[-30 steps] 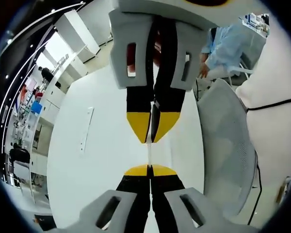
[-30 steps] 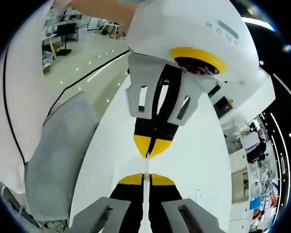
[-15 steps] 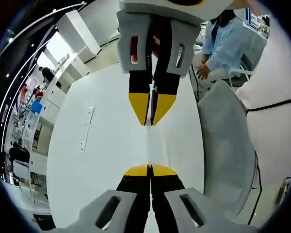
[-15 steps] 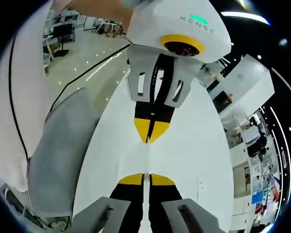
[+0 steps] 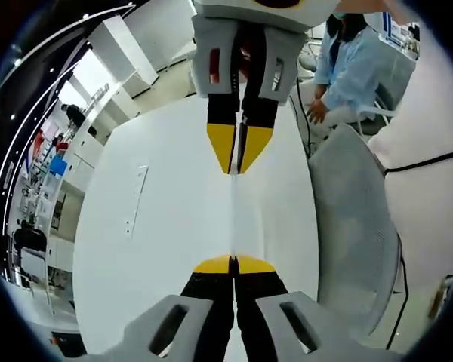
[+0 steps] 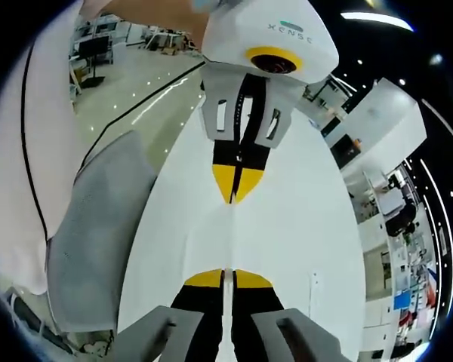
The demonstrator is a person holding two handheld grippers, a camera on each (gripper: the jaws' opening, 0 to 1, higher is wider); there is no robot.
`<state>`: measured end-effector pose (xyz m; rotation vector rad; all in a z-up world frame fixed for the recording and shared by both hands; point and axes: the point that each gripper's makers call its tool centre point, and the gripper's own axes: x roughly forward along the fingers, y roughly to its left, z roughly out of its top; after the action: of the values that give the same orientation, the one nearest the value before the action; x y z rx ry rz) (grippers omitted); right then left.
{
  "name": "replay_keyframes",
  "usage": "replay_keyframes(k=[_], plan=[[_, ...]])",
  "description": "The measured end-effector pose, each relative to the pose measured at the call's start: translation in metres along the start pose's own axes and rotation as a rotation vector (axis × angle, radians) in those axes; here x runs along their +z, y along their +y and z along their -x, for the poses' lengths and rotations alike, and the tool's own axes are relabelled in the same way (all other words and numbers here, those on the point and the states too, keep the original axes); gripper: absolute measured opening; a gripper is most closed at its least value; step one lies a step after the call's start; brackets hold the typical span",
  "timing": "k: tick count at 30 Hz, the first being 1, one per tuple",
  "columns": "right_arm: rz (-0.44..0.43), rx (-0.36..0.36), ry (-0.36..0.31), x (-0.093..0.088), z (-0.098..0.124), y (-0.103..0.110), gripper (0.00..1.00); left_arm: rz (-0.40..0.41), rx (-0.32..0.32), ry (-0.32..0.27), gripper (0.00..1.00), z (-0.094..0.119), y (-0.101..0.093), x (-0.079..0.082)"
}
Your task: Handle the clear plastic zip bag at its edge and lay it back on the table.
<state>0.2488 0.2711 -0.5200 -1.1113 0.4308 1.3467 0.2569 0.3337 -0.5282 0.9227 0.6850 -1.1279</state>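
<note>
Two grippers pinch opposite ends of the clear zip bag (image 5: pixel 232 219), seen edge-on and barely visible above the white table (image 5: pixel 166 226), long axis running six to twelve o'clock between left gripper (image 5: pixel 232 264) and right gripper (image 5: pixel 238 158), jaws closed.

A: So the left gripper view looks along its own jaws over the white table (image 5: pixel 166 226), straight at the right gripper (image 5: pixel 238 172), which comes down from the top, close.

B: Yep, and the right gripper view faces back at the left gripper (image 6: pixel 238 202). Both share the table top and the grey chair (image 6: pixel 98 234) beside it.
</note>
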Motion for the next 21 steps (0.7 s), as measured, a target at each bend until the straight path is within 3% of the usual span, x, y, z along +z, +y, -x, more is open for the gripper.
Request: replay_keyframes(k=[21], plan=[[-0.023,0.005,0.035,-0.016,0.01,0.001,0.0,0.001,0.008,0.003,0.0,0.002,-0.001,-0.005]])
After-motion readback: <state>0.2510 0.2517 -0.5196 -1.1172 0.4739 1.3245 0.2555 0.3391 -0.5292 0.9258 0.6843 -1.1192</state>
